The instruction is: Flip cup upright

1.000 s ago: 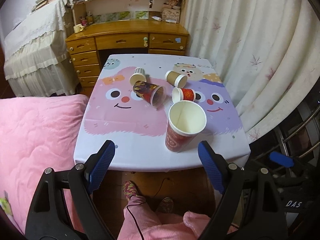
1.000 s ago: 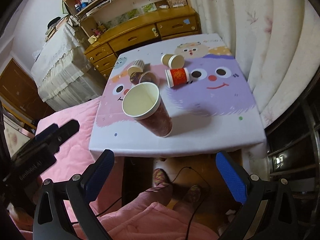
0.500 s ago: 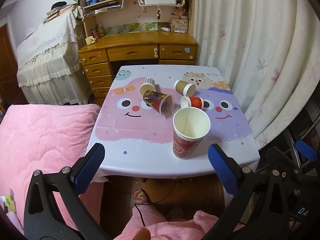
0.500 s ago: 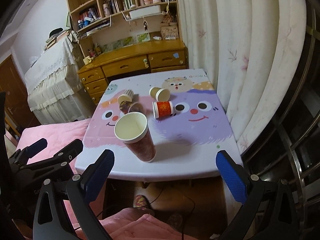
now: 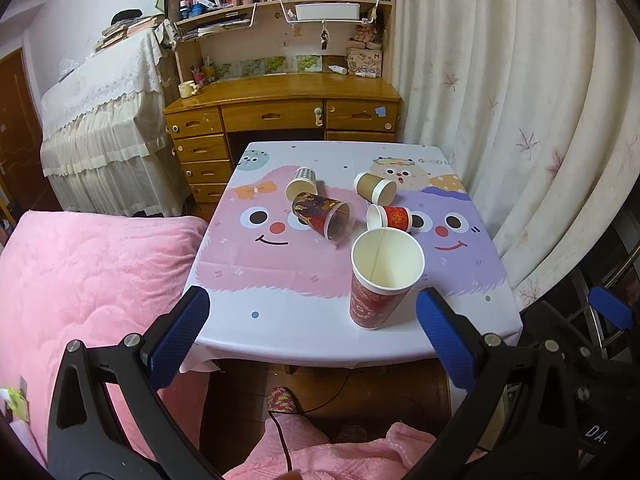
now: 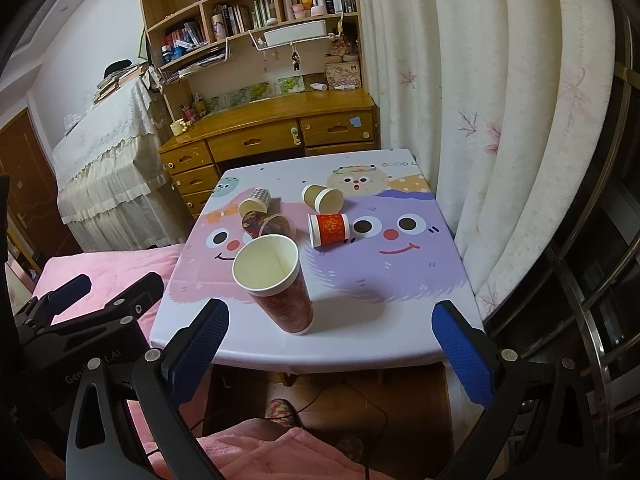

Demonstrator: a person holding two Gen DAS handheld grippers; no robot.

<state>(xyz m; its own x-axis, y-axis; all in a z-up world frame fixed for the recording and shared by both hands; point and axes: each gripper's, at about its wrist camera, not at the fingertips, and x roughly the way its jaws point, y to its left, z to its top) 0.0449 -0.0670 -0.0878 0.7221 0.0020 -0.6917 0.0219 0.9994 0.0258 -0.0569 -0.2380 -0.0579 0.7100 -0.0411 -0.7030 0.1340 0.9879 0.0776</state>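
red cup [image 5: 382,280] upright near table [image 5: 280,320] front edge | small red cup [image 5: 394,217] lying just behind | tablecloth reads "GOOD" | left gripper [image 5: 312,330] jaws apart, empty | right gripper [image 6: 332,344] jaws apart, empty

The upright cup [image 5: 380,292] is red outside with pale lettering, cream inside. The small cup [image 5: 394,217] is red with a gold emblem, another [image 5: 374,187] tan, one [image 5: 303,182] checked grey. The dark cup [image 5: 320,216] carries red and gold print. The desk [image 5: 280,280] cloth shows pink and purple cartoon faces. Tool pads [image 5: 182,334] are blue.
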